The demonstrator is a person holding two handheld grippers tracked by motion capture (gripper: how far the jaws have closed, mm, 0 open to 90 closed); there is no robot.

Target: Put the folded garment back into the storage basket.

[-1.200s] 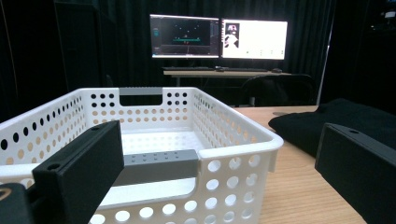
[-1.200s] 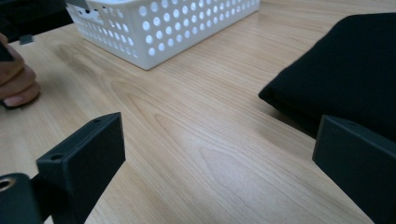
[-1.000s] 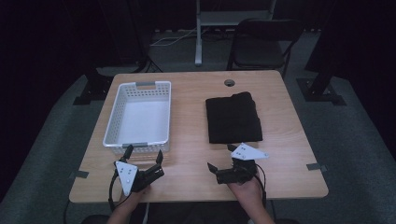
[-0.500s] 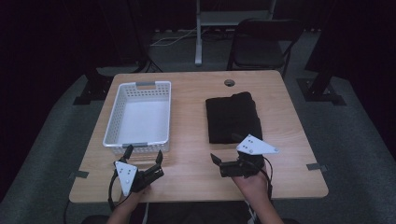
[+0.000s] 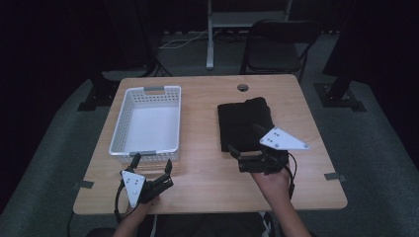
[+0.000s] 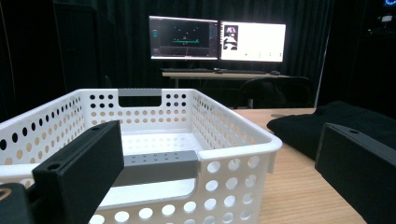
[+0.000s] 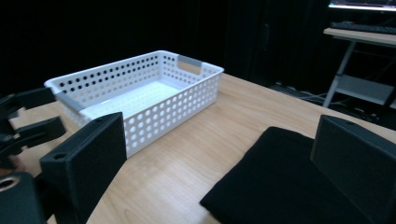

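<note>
Here the right gripper (image 5: 243,152) has its fingers (image 7: 88,161) spread wide with nothing between them, poised over the near edge of a folded black cloth (image 5: 246,121) that lies on the wooden worktop (image 5: 202,163) just ahead of and under them. The left gripper (image 5: 151,166) likewise has its fingers (image 6: 81,170) parted and empty, held low just short of the near wall of a white perforated basket (image 5: 147,148) with grey handles. Beyond both, past the worktop's far edge, stand a black chair (image 5: 279,47) and, in the left gripper view, two lit monitors (image 6: 217,39).
</note>
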